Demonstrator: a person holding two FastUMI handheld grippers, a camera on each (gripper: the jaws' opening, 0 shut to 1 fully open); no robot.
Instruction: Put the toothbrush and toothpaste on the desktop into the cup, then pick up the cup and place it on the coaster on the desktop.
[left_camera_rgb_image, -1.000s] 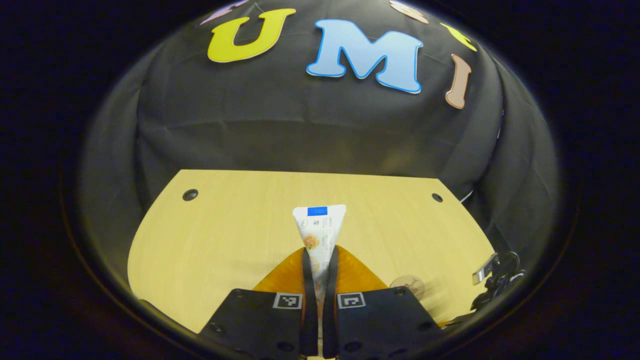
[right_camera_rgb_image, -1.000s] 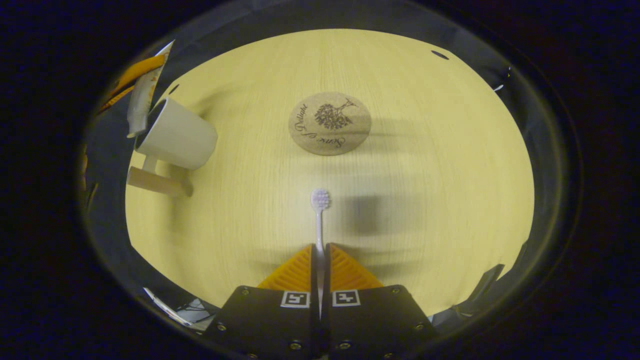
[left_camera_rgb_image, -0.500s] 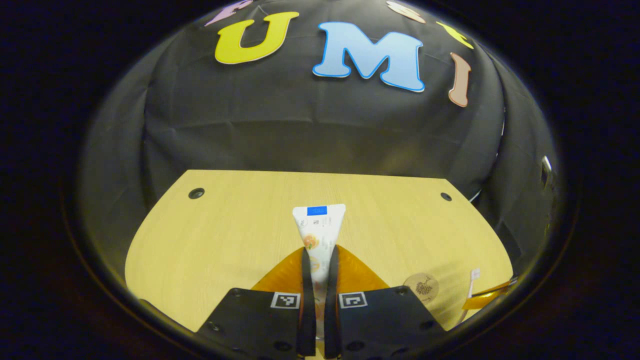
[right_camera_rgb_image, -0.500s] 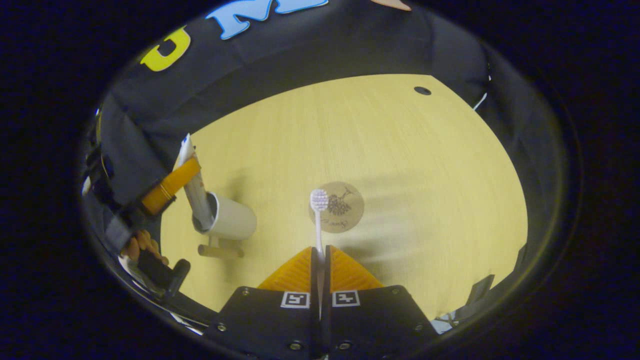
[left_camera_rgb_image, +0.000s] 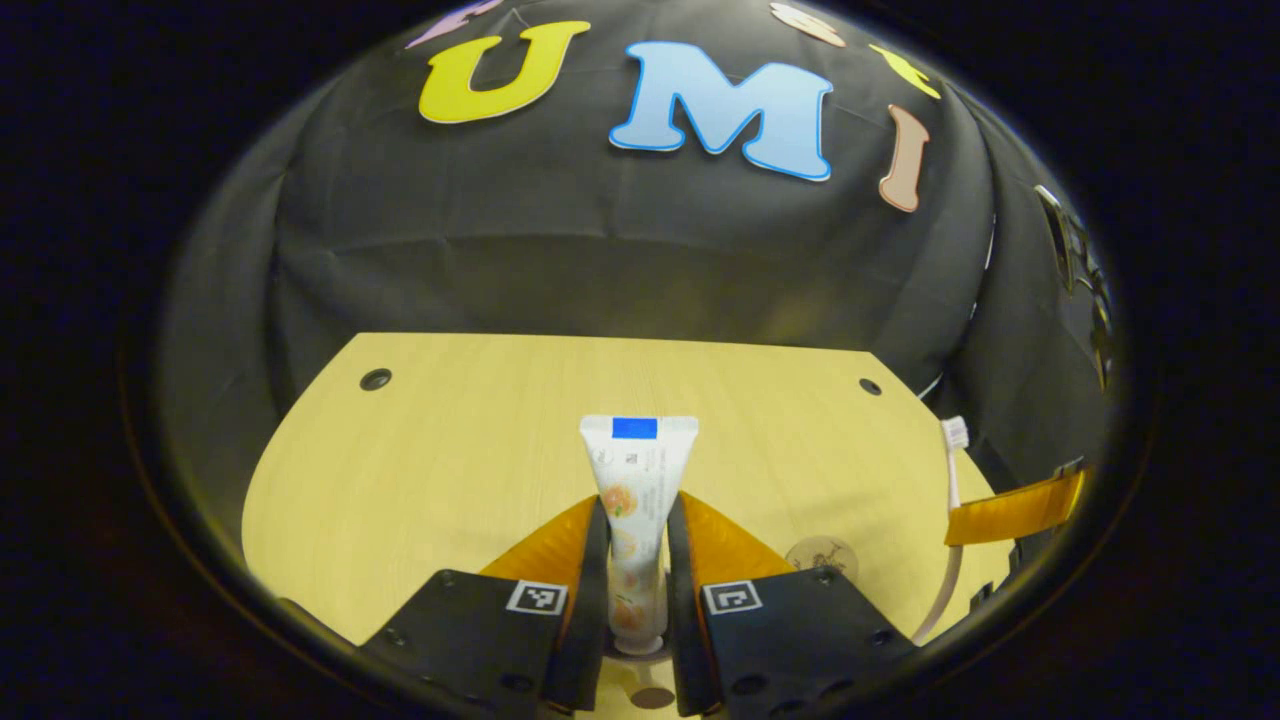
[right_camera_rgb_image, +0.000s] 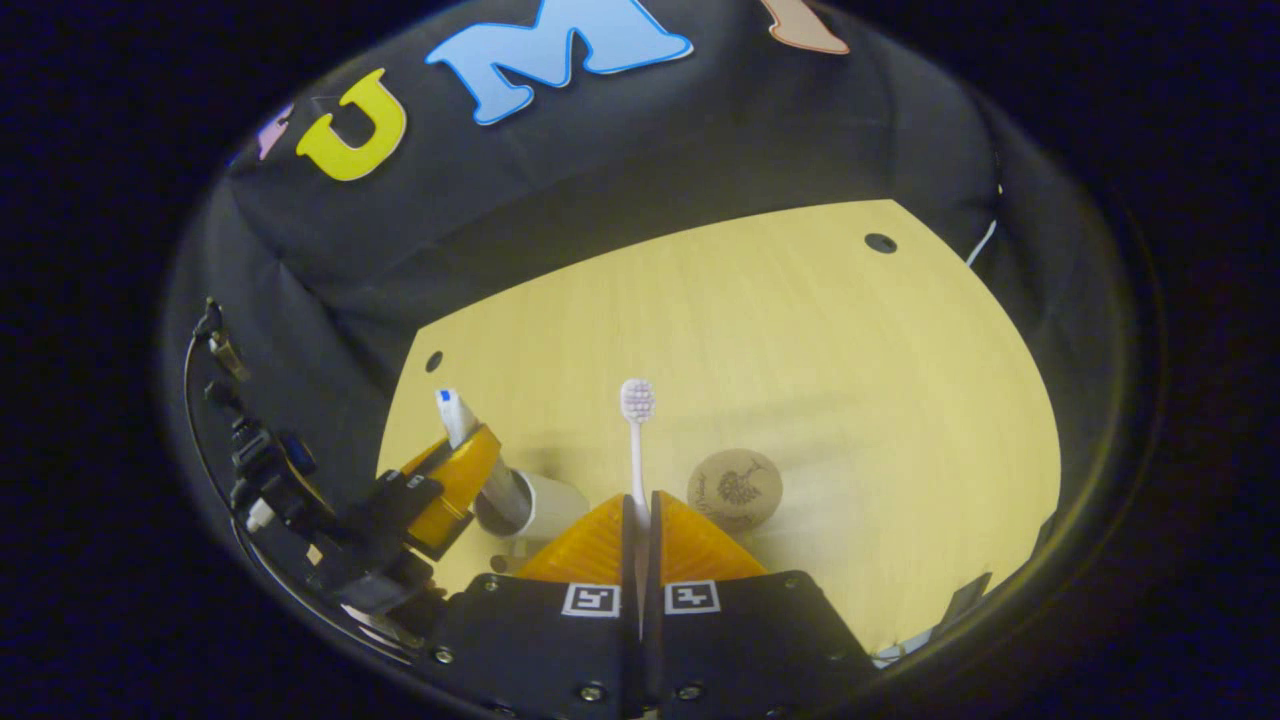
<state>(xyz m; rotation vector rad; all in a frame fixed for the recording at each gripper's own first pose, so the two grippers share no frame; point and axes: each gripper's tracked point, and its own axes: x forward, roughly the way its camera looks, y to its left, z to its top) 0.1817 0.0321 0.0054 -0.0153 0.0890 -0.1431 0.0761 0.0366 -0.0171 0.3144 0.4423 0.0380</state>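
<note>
In the left gripper view, the toothpaste tube is seen standing upright between the orange fingers of the left gripper. The jaws have been parted slightly since half a second ago, when the tube was pinched flat; whether the pads still press on it cannot be told. The tube's cap end has dropped lower between the fingers.

In the right gripper view, the tube is seen reaching down into the white cup, which stands on the wooden surface just left of the right gripper. The cork coaster lies on the surface just right of those fingers, apart from the cup.

The white toothbrush is held by its handle in the closed jaws of the right gripper, head up. Since the earlier frame it has been raised, and it is now seen in the left gripper view higher at the right edge, above the coaster.
</note>
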